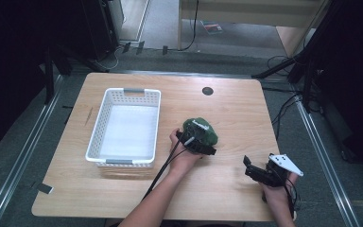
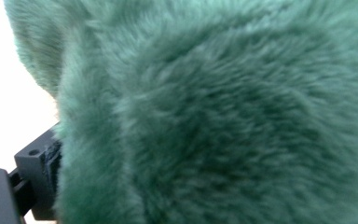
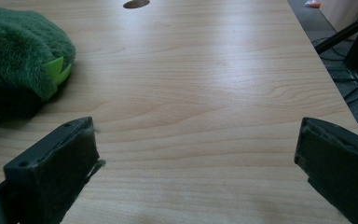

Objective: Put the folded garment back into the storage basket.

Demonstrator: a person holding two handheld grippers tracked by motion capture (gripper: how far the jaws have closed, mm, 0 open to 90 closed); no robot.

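Step in hand: the left gripper [image 1: 203,142] presses into a green plush toy [image 1: 202,131] near the middle of the table; this looks like the grasp stage of picking the toy up.
Left gripper state: in the left gripper view, green fur [image 2: 223,112] crowds right up to the camera and one black jaw pad peeks out at the lower left, sunk into the pile. The other jaw is hidden, so whether the jaws are clamped on the toy cannot be told.
Toy position: directly against the left gripper, resting on the table, just to the right of a white basket [image 1: 99,128].
Right gripper: the right gripper [image 1: 257,171] sits low over bare wood, well to the right of the toy, jaws spread wide with nothing between them.
Right gripper view: the toy [image 3: 21,56] lies ahead and to the left of the jaws, with a small bright green felt piece [image 3: 56,70] on its side.
Next move, as a judgement: a firm pinch on the soft fur, a lift, then a carry leftward over the basket rim, which stands empty beside the left gripper.
Surface: a light wooden table [image 1: 236,113] with a dark round cable hole [image 1: 207,91] beyond both grippers.
Room: grey floor, metal rails on each side of the table, dark stands and trailing cables at the edges.
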